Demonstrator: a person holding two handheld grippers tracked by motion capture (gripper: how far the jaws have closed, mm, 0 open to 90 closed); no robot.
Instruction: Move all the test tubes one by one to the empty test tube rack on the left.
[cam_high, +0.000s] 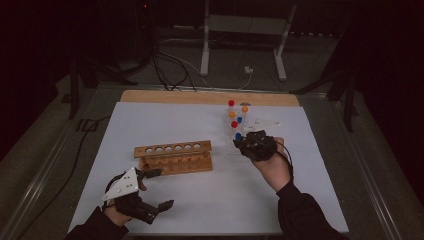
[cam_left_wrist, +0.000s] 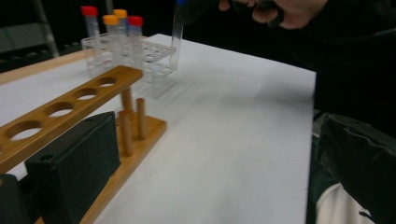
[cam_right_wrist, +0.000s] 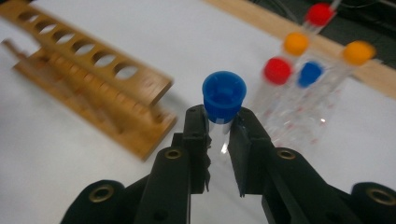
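**Clerk:** Item one: clear plastic test tube with a blue screw cap (cam_right_wrist: 223, 95), clamped just under the cap between the jaws of the right gripper (cam_right_wrist: 219, 135). It hangs upright, off the table, beside the clear plastic tube rack (cam_left_wrist: 154, 53) and between that rack and the wooden test-tube rack with a row of round holes (cam_high: 173, 155).

**Checker:** And the rest of the stock?

**Clerk:** Five capped tubes standing in the clear rack: two red (cam_right_wrist: 277, 70), two orange (cam_right_wrist: 296, 43), one blue (cam_right_wrist: 310, 73). All six holes of the wooden rack look vacant.

**Checker:** Left gripper (cam_high: 159, 189)?

**Clerk:** Jaws spread wide, holding nothing. One jaw sits close by the near end of the wooden rack; whether it touches the rack I cannot tell.

**Checker:** Step in hand, by your reading?

**Clerk:** Transfer of the first tube from clear rack to wooden rack; lift done, carry under way, as I judge it.

**Checker:** Requirement for the next move?

**Clerk:** Carry the tube across the white table sheet (cam_high: 225, 190) toward the wooden rack, keep it vertical, centre its tip over a hole, lower it straight down, then release. The left gripper could steady the rack.
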